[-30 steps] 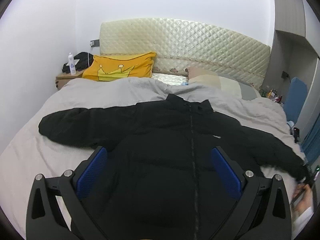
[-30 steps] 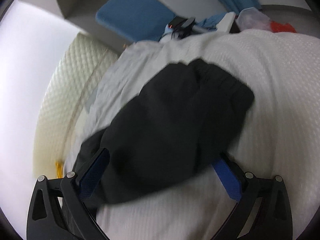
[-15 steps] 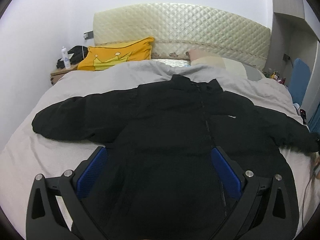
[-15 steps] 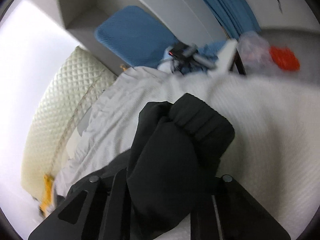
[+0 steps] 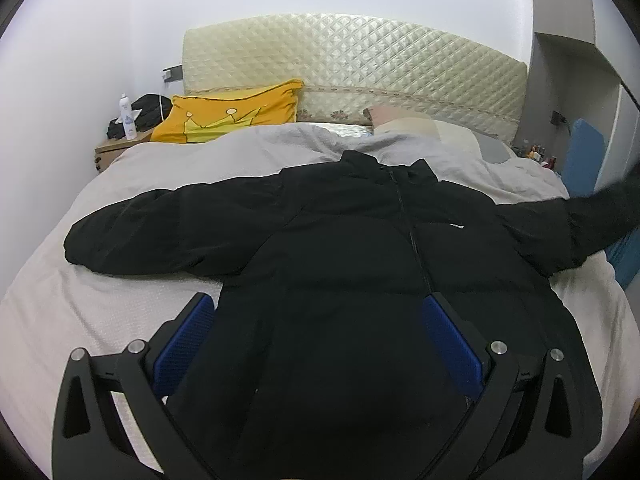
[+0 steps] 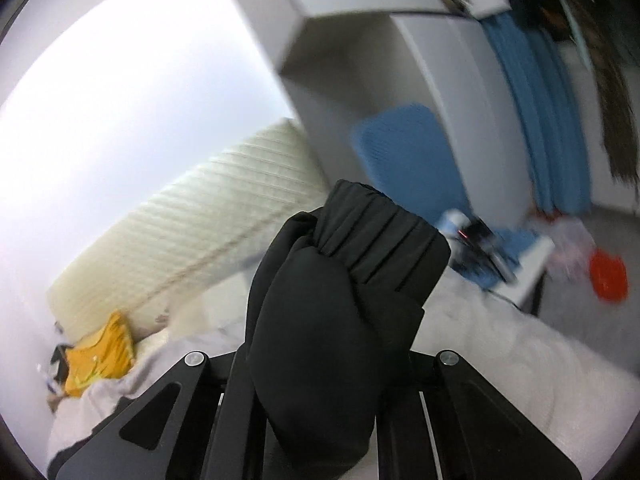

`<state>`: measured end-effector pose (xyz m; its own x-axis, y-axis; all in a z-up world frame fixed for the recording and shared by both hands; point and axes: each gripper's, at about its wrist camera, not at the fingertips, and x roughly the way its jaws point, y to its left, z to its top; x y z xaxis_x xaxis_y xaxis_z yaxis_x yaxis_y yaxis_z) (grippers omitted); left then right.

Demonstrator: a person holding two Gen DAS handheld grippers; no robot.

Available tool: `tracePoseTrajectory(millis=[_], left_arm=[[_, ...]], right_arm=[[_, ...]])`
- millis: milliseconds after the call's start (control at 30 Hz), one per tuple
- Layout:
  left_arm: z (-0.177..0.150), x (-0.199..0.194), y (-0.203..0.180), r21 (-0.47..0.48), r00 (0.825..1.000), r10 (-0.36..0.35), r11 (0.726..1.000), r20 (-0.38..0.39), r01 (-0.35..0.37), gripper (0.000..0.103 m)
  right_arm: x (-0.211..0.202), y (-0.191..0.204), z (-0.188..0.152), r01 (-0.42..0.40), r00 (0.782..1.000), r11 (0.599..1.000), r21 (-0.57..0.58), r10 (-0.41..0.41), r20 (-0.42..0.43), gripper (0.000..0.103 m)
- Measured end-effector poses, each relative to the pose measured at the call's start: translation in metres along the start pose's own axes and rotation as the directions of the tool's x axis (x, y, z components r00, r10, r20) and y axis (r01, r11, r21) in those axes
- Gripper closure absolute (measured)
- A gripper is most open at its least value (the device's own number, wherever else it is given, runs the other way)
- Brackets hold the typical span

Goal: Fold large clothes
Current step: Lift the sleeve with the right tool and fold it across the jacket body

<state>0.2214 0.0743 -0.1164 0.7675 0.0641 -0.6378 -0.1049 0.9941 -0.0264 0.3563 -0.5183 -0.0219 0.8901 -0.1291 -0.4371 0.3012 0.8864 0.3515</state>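
Observation:
A black puffer jacket point(image 5: 352, 248) lies face up on the bed point(image 5: 80, 300), zipper closed, collar toward the headboard. Its left sleeve point(image 5: 140, 232) lies stretched out flat. Its right sleeve point(image 5: 592, 212) is lifted off the bed toward the right edge of the left wrist view. My left gripper point(image 5: 318, 328) is open and empty, hovering over the jacket's lower body. My right gripper point(image 6: 320, 384) is shut on the right sleeve's cuff end point(image 6: 344, 280) and holds it up in the air.
A yellow pillow point(image 5: 228, 114) and a quilted headboard point(image 5: 360, 68) are at the far end. A nightstand point(image 5: 116, 148) with a white bottle point(image 5: 126, 116) stands far left. A blue chair point(image 6: 404, 160), blue curtain point(image 6: 540, 120) and grey cabinet stand right of the bed.
My right gripper closed on the right sleeve's cuff and lifted it off the bed. My left gripper shifted forward and left over the jacket, staying open.

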Motion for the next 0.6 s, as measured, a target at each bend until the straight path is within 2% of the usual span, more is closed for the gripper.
tracePoseTrajectory(millis=[167, 300, 467, 600], left_arm=[[-0.008, -0.002, 0.015, 0.006, 1.000, -0.008, 1.000, -0.002, 0.008, 0.000], [-0.010, -0.006, 0.029, 0.019, 1.000, 0.000, 1.000, 0.020, 0.000, 0.000], [-0.013, -0.018, 0.046, 0.068, 0.997, 0.028, 0.997, 0.078, -0.033, 0.000], [-0.013, -0.019, 0.064, 0.032, 0.996, 0.025, 0.999, 0.090, -0.028, 0.000]], right_arm=[[-0.011, 0.111, 0.009, -0.113, 0.993, 0.988, -0.107, 0.115, 0.013, 0.094], [-0.015, 0.202, -0.007, -0.198, 0.980, 0.957, -0.212, 0.201, -0.009, 0.094], [-0.009, 0.296, -0.053, -0.315, 0.949, 0.903, -0.292, 0.306, -0.079, 0.094], [0.000, 0.349, -0.104, -0.395, 0.919, 0.850, -0.349, 0.360, -0.163, 0.092]])
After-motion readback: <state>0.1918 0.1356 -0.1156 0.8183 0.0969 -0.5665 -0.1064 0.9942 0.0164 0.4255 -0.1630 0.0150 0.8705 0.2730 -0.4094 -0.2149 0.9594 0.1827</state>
